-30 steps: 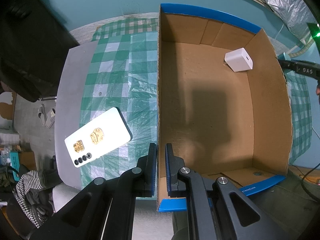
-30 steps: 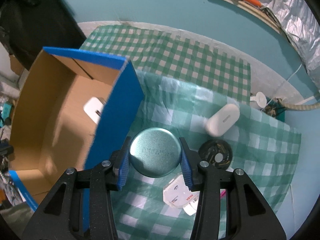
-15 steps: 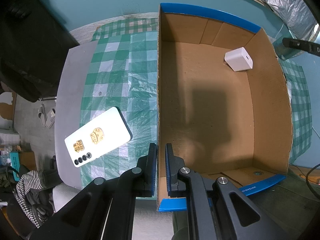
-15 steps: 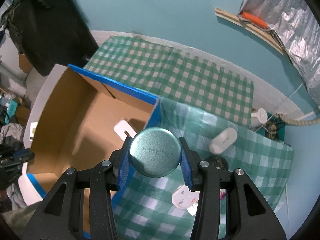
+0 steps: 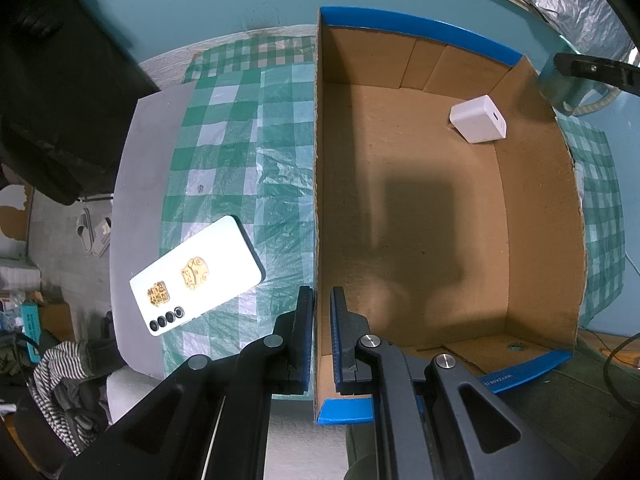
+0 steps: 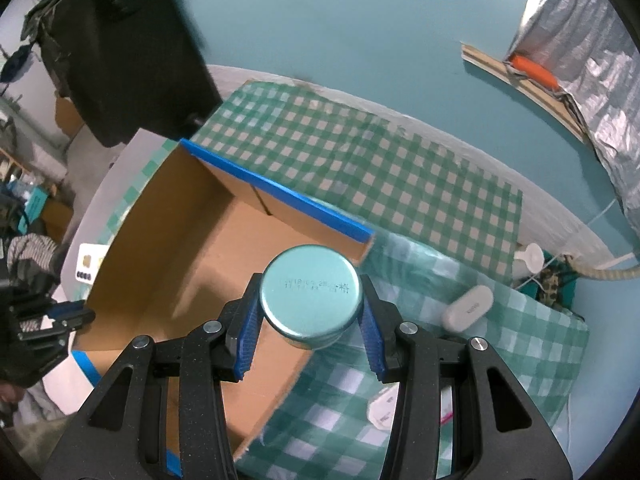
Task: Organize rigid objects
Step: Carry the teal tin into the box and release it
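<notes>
My right gripper [image 6: 308, 328] is shut on a round teal tin [image 6: 310, 294] and holds it in the air over the right edge of an open cardboard box [image 6: 192, 248] with blue-taped rims. The tin also shows at the top right of the left wrist view [image 5: 560, 84]. My left gripper [image 5: 322, 336] is shut on the box's left wall [image 5: 316, 200], near its front corner. A white charger cube [image 5: 478, 119] lies in the box's far right corner. A white phone [image 5: 196, 276] lies face down on the checked cloth left of the box.
A green checked cloth [image 6: 400, 168] covers the table. A white oval case [image 6: 468, 308], a white round item [image 6: 528, 258] and cables lie right of the box. A white packet [image 6: 384, 410] lies near the front. A teal wall stands behind.
My right gripper has lifted the tin and carried it left, from the cloth beside the box to above the box's right edge. The left gripper has not moved.
</notes>
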Available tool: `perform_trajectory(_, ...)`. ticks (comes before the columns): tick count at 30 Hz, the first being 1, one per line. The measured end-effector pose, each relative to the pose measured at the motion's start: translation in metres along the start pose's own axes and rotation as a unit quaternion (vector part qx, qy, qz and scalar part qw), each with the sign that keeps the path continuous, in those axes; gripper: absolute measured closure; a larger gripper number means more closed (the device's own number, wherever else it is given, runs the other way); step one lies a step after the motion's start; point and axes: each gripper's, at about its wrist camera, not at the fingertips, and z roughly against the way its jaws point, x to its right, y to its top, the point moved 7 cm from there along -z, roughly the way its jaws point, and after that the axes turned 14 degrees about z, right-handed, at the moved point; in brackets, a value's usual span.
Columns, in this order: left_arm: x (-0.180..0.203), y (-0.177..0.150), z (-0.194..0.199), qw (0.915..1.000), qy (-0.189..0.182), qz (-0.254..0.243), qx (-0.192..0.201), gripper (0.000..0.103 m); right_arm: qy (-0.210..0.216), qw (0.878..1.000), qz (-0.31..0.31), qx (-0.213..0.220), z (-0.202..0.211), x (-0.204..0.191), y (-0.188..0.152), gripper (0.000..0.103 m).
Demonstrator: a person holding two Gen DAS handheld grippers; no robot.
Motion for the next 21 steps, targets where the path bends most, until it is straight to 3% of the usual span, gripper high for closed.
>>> perform_trajectory(21,0.0,-0.001,0.0,1.0,0.008,-0.002,0.0,0.095,0.028,0.999,0.005,-0.045,-0.046,-0.021,-0.021,0.059)
